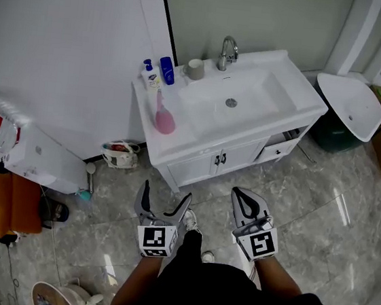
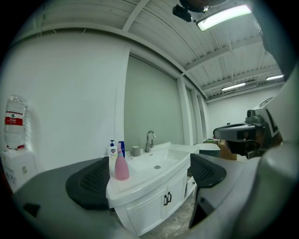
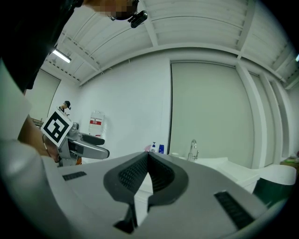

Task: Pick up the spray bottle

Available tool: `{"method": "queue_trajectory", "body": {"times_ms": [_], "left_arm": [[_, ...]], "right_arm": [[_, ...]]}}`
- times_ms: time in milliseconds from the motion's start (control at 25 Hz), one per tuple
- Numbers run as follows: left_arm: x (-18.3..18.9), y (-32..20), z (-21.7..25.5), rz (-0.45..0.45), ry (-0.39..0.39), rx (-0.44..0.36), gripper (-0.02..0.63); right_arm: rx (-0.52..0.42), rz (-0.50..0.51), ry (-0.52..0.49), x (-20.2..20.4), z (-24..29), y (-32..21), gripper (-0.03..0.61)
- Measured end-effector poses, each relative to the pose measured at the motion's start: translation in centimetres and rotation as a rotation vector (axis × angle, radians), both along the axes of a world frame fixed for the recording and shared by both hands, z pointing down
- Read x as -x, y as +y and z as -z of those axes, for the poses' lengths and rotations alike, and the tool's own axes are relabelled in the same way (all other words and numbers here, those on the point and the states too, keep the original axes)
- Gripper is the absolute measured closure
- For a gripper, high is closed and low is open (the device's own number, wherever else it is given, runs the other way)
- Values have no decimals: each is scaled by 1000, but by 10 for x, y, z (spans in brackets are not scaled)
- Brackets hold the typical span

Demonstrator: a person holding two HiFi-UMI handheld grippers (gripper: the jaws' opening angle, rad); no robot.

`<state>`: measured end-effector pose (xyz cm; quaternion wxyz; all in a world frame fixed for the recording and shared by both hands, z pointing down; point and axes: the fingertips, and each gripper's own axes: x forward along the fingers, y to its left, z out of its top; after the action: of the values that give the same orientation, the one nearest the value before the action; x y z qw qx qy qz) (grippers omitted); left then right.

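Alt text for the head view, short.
Seen from above, a person holds two grippers over a tiled floor, the left gripper open and the right gripper shut, short of a white vanity sink. A pink spray bottle stands on its left counter.

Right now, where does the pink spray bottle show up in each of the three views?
Head view: pink spray bottle upper centre-left, on the vanity counter.
Left gripper view: bottle left of centre, at the counter's near corner.
Right gripper view: only a pink sliver above the shut right tool.
Shared landmark: the chrome faucet, right of the bottle in every view.
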<state>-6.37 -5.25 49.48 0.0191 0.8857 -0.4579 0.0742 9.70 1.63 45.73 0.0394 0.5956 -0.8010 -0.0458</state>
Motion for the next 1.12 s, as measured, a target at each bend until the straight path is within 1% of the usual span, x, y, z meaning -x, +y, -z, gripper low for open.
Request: {"method": "queue_trajectory", "body": {"times_ms": [360, 560, 800, 1000, 1120], "left_arm": [[5, -91, -1, 45, -4, 24, 92], [10, -137, 0, 48, -13, 36, 98], [7, -193, -1, 24, -18, 32, 121], [-2, -223, 1, 11, -3, 44, 123], [-4, -236, -2, 16, -9, 50, 129]], "right_arm": [[10, 42, 13, 5, 5, -100, 580], [5, 53, 5, 12, 9, -154, 580], [20, 71, 53, 20, 2, -213, 580], [19, 75, 71, 18, 4, -247, 580], [18, 78, 57, 17, 4, -264, 580]]}}
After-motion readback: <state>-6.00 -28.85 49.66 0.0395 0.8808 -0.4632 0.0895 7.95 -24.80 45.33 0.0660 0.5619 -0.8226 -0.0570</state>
